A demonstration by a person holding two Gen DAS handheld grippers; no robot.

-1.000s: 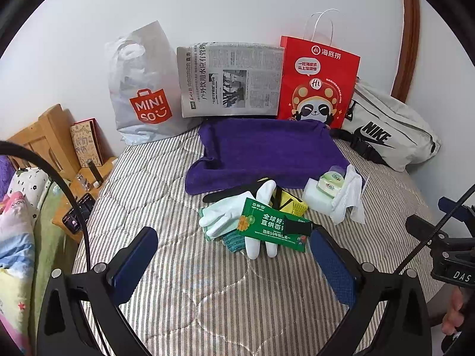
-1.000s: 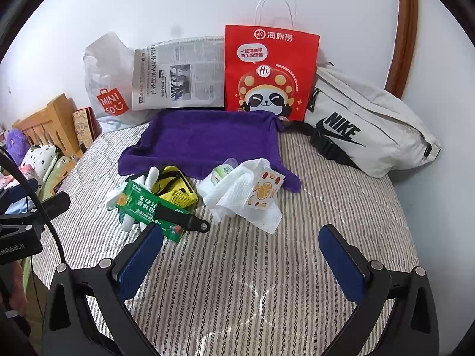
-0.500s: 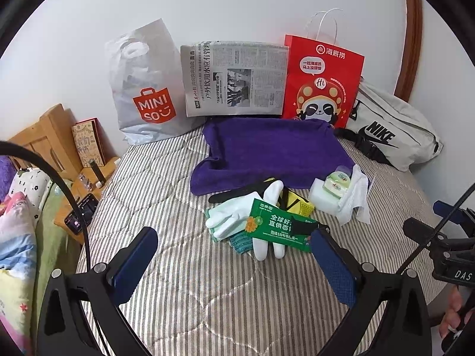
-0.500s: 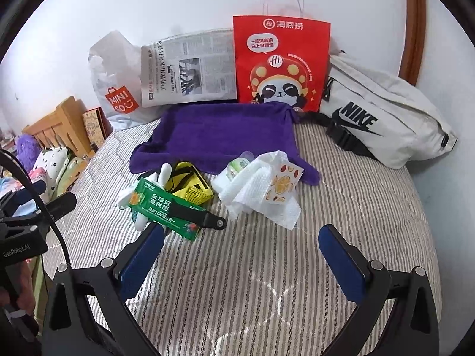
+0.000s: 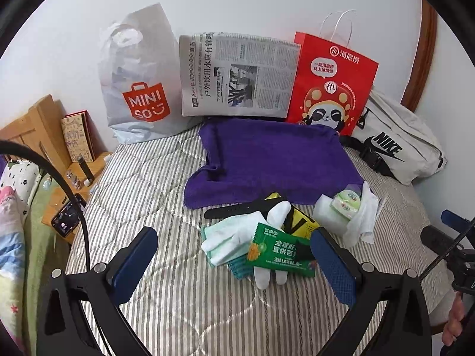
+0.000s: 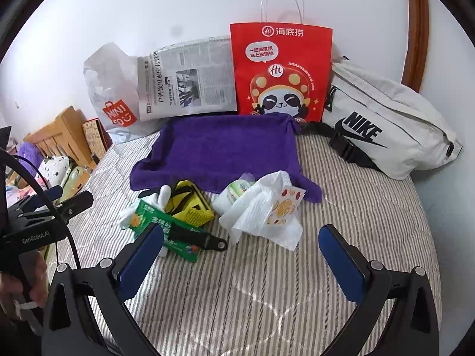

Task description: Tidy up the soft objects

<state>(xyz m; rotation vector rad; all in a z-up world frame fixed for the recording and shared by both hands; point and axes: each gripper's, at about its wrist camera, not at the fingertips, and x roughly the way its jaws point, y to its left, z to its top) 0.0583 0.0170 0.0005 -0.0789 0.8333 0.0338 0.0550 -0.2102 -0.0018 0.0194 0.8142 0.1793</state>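
Both the left hand-held gripper [image 5: 234,255] and right hand-held gripper [image 6: 242,255] gape wide, empty. The white gloves [image 5: 237,234], limp and light, lie mid-bed under a green packet [image 5: 279,250]; pinch the bunched cuff at left.

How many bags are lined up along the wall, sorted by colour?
White or light grey: 2, the Miniso plastic bag and the Nike waist bag.
Red: 1, the paper panda bag.
Total: 3 bags.

Both wrist views face the wall across the bed [image 5: 166,178], sharing the purple towel [image 6: 225,148].
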